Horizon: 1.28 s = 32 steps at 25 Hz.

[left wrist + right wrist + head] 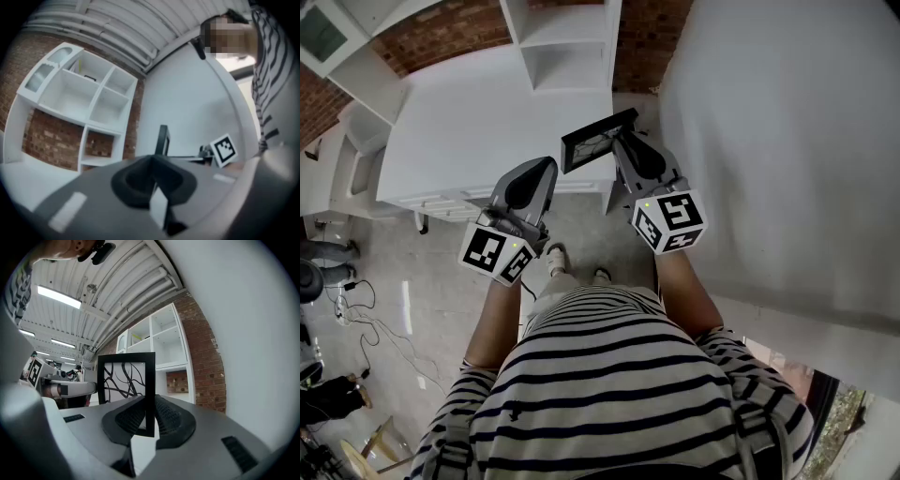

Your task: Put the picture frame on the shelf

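A black picture frame (598, 140) with a print of dark curving lines (125, 383) is held in the air, clamped by its right edge in my right gripper (623, 150), which is shut on it. In the left gripper view the frame (162, 140) shows edge-on, to the right of my left gripper (151, 183). My left gripper (528, 184) is shut with nothing in it, just left of the frame. The white shelf unit (567, 42) with open cubbies stands ahead against the brick wall; it also appears in the right gripper view (161, 345).
A white table (487, 122) lies under both grippers, in front of the shelf. A white wall (787, 141) runs along the right. More white cubbies (342, 56) stand at the left. Cables (366, 319) lie on the floor at lower left.
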Each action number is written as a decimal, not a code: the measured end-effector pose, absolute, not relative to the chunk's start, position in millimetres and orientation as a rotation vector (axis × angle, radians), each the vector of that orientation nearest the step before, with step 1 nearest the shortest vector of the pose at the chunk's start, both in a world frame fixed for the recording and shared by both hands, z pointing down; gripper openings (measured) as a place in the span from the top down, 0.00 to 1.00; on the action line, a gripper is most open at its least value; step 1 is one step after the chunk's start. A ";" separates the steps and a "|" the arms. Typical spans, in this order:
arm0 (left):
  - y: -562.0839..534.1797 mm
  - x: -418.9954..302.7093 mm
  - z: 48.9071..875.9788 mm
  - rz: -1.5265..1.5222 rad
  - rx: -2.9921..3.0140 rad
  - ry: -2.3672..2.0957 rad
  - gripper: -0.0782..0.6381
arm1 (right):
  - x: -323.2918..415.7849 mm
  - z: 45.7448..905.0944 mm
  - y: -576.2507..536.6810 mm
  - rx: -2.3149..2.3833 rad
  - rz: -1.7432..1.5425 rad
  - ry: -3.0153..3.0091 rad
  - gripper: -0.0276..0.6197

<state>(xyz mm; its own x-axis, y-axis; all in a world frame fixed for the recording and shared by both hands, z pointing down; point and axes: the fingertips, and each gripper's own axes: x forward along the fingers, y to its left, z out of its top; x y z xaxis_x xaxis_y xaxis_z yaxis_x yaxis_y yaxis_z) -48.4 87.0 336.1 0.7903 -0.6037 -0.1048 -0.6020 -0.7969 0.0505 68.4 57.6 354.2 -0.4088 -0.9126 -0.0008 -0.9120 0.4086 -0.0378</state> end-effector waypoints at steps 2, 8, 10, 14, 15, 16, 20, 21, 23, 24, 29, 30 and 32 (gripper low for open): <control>88.6 -48.2 335.5 -0.182 2.966 -0.995 0.88 | 68.4 354.2 57.6 -1.693 -0.050 2.618 0.86; 90.4 -47.6 335.2 -0.184 2.979 -0.989 0.88 | 68.4 354.2 58.0 -1.694 -0.052 2.613 0.86; 91.5 -46.1 335.1 -0.176 2.997 -0.985 0.88 | 68.2 354.1 58.3 -1.696 -0.052 2.611 0.86; 95.4 -42.9 333.4 -0.148 3.038 -0.983 0.85 | 68.3 354.6 59.4 -1.693 -0.081 2.599 0.86; 96.6 -42.4 333.2 -0.144 3.042 -0.977 0.84 | 68.7 354.8 59.5 -1.698 -0.088 2.593 0.86; 97.6 -42.2 333.2 -0.141 3.044 -0.972 0.84 | 69.1 354.7 59.8 -1.704 -0.089 2.586 0.86; 100.5 -45.3 332.1 -0.145 3.042 -0.976 0.84 | 68.0 352.0 62.6 -1.705 -0.088 2.575 0.86; 100.8 -45.9 331.5 -0.147 3.041 -0.979 0.84 | 67.6 351.5 62.9 -1.702 -0.088 2.576 0.86; 100.3 -45.5 330.5 -0.152 3.039 -0.984 0.84 | 67.5 351.0 62.6 -1.694 -0.091 2.578 0.86; 99.2 -44.5 330.6 -0.153 3.039 -0.985 0.84 | 67.7 351.0 61.5 -1.689 -0.092 2.580 0.86; 90.9 -40.9 333.7 -0.164 3.028 -0.996 0.84 | 69.0 354.9 53.2 -1.668 -0.097 2.598 0.86; 90.2 -41.2 333.4 -0.172 3.024 -0.998 0.84 | 68.9 355.4 52.8 -1.667 -0.097 2.602 0.86; 89.3 -40.8 331.9 -0.191 3.017 -1.002 0.84 | 69.7 355.7 52.4 -1.667 -0.096 2.609 0.86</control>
<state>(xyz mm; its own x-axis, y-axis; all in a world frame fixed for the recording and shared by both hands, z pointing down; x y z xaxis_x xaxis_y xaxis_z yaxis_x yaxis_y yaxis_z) -40.8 89.3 331.9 0.7950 -0.5930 -0.1274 -0.5982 -0.8013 -0.0032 69.7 52.4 355.7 -0.4203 -0.9074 -0.0035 -0.9046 0.4194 -0.0757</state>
